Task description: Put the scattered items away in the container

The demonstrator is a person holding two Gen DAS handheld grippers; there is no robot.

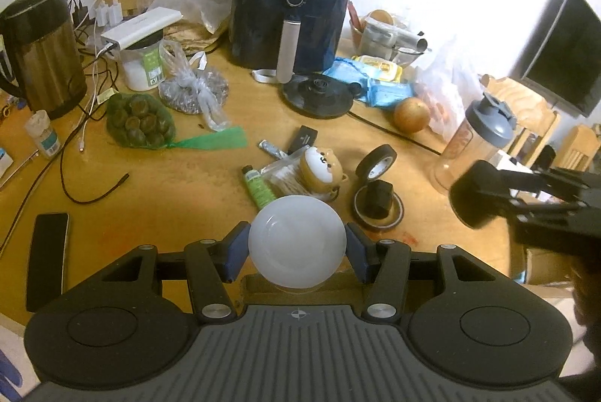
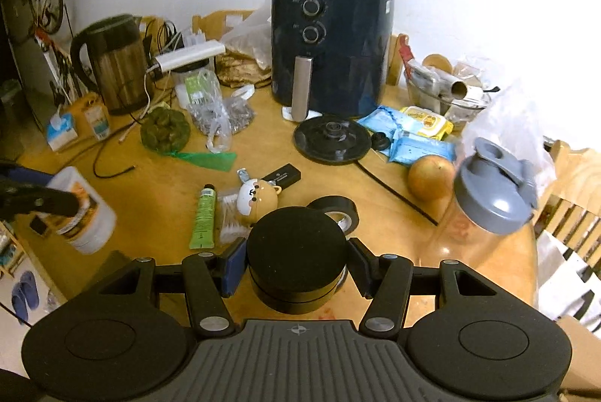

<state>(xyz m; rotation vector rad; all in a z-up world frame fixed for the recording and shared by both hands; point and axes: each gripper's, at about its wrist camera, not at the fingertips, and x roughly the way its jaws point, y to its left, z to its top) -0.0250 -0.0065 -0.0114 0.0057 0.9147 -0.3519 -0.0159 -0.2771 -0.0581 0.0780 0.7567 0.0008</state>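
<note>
Left tool point(image 1: 296, 250): one, blue pads pinching a white tub point(image 1: 296, 244), lower centre of the left view. In the right view the same tub point(image 2: 84, 214) shows a printed label at the left edge; its top end is hidden by the tool.

Right tool point(image 2: 296, 265): one, pads pressed on a black round jar point(image 2: 296, 259), lower centre of the right view. In the left view the jar point(image 1: 473, 193) appears at the right edge, blurred.

Loose items, centre of the wooden surface point(image 1: 169, 191):
- Green tube point(image 2: 204, 218): one, lying flat.
- Bag of cotton swabs point(image 2: 229, 214): one, partly under the bear.
- Bear-faced toy point(image 2: 259, 199): one.
- Tape rolls: two; a black one point(image 1: 377, 161) standing on edge, a brown one point(image 1: 377, 210) lying flat with a small black block on it.
- Small black box point(image 2: 283, 175): one.
- Foil-wrapped piece point(image 1: 270, 148): one, too small to identify.

Container: cannot tell which item it is; a cardboard edge point(image 2: 580, 357) is cut off at the lower right.

Background, one each: air fryer point(image 1: 293, 11) with wrapped flatbreads on top, kettle point(image 1: 41, 49), kettle base point(image 1: 319, 94), shaker bottle point(image 2: 484, 203), round orange-coloured fruit point(image 2: 430, 176), green net bag of dark round pieces point(image 1: 139, 120), phone point(image 1: 47, 265). Wipe packets: several, overlapping. Cables: several, tangled at upper left.

Room: white wall, wooden chairs, a dark screen at upper right of the left view, a bicycle at upper left of the right view.
</note>
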